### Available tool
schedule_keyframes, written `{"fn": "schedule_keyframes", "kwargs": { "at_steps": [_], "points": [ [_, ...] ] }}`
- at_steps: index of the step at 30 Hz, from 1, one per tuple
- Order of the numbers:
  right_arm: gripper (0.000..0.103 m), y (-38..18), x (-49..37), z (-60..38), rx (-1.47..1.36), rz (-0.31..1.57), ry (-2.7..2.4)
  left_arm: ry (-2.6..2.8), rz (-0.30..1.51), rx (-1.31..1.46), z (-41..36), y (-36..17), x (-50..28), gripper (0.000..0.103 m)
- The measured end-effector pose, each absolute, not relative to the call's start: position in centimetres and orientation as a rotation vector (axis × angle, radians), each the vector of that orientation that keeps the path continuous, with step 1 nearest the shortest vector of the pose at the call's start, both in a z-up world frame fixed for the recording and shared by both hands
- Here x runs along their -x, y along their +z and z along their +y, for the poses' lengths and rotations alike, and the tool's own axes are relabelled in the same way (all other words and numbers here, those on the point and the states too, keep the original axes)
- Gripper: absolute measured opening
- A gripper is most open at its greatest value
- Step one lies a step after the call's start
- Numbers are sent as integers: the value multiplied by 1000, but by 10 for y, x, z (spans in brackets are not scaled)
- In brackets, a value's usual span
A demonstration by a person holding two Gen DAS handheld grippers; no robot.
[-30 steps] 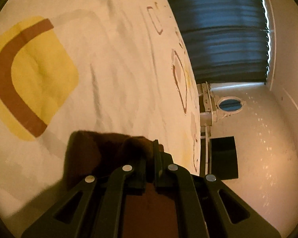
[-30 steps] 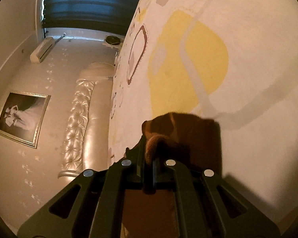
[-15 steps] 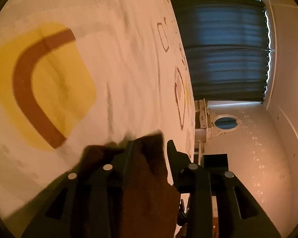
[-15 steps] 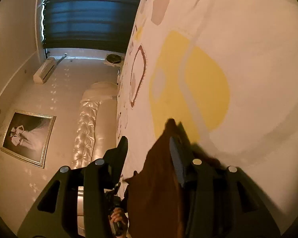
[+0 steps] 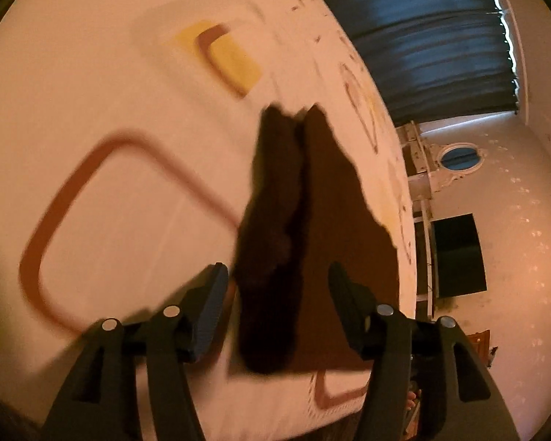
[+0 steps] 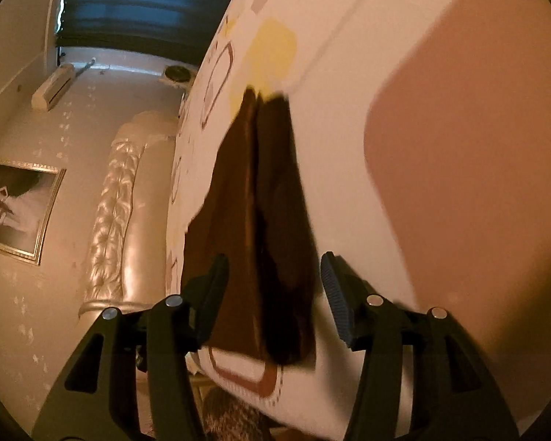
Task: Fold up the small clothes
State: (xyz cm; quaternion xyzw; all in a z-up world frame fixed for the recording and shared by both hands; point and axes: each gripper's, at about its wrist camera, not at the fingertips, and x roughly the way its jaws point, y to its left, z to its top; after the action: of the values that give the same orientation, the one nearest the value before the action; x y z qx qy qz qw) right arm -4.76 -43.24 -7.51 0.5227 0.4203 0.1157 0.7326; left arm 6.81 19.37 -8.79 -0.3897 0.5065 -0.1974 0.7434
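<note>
A small dark brown garment (image 5: pixel 297 228) lies folded lengthwise on the white patterned bedspread (image 5: pixel 128 191), a crease running down its middle. It also shows in the right wrist view (image 6: pixel 260 220). My left gripper (image 5: pixel 275 290) is open and empty, its jaws wide apart above the near end of the garment. My right gripper (image 6: pixel 273 275) is open and empty too, jaws spread over the garment's near end. Both views are motion-blurred.
The bedspread has brown outlines and yellow patches (image 5: pixel 235 58). A dark curtain (image 5: pixel 422 29) hangs at the far wall, with a dark screen (image 5: pixel 459 253) below it. A tufted headboard (image 6: pixel 114 213) and a framed photo (image 6: pixel 18 205) stand at the bed's left in the right wrist view.
Both grippers were shut on the garment's corners a second ago. They opened, let go and pulled back and up. The garment now lies folded on the bed.
</note>
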Motion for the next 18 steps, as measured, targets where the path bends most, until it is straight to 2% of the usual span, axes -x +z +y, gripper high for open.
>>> {"fn": "schedule_keyframes", "kwargs": {
  "at_steps": [4, 7, 8, 9, 10, 12, 18],
  "points": [
    [52, -68, 45, -409, -1077, 959, 288, -402, 1100, 839, 190, -85, -56, 57],
    [49, -65, 40, -398, -1037, 982, 286, -377, 1098, 811, 179, -81, -61, 64],
    [39, -64, 41, -395, -1013, 991, 281, -372, 1098, 792, 172, -79, -62, 66],
    [21, -64, 41, -393, -985, 1011, 276, -367, 1102, 771, 164, -77, -64, 66],
    [11, -65, 40, -390, -962, 1034, 270, -356, 1105, 743, 161, -76, -65, 66],
    [6, -66, 45, -389, -930, 1054, 273, -349, 1109, 703, 156, -73, -65, 66],
    [3, -71, 68, -395, -928, 1048, 281, -338, 1124, 619, 143, -72, -68, 66]
  ]
}}
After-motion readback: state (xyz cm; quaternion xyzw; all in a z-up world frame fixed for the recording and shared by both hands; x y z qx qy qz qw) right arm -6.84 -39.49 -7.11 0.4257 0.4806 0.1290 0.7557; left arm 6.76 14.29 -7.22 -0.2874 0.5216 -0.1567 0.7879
